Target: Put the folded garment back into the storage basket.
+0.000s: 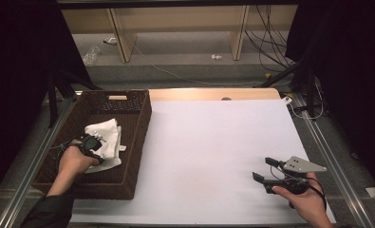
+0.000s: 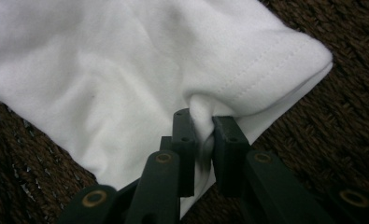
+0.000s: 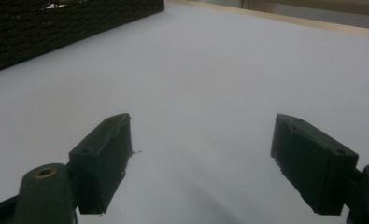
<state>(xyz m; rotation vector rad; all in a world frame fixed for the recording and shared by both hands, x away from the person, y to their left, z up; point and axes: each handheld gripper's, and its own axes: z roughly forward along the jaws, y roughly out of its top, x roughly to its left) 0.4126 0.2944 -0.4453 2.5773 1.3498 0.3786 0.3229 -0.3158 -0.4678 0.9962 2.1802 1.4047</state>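
Left gripper (image 2: pixel 203 135) pinching white cloth (image 2: pixel 140 70) in basket (image 1: pixel 137 137); right gripper (image 3: pixel 201 158) spread.

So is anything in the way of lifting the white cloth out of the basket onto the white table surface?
Only the basket wall on the table side; the cloth must clear it. The left gripper already pinches the cloth, and the white surface beyond looks bare.

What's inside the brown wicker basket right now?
A crumpled white cloth lies in the basket, with the left gripper shut on a fold of it. Dark woven floor shows around it; whatever lies under the cloth is covered.
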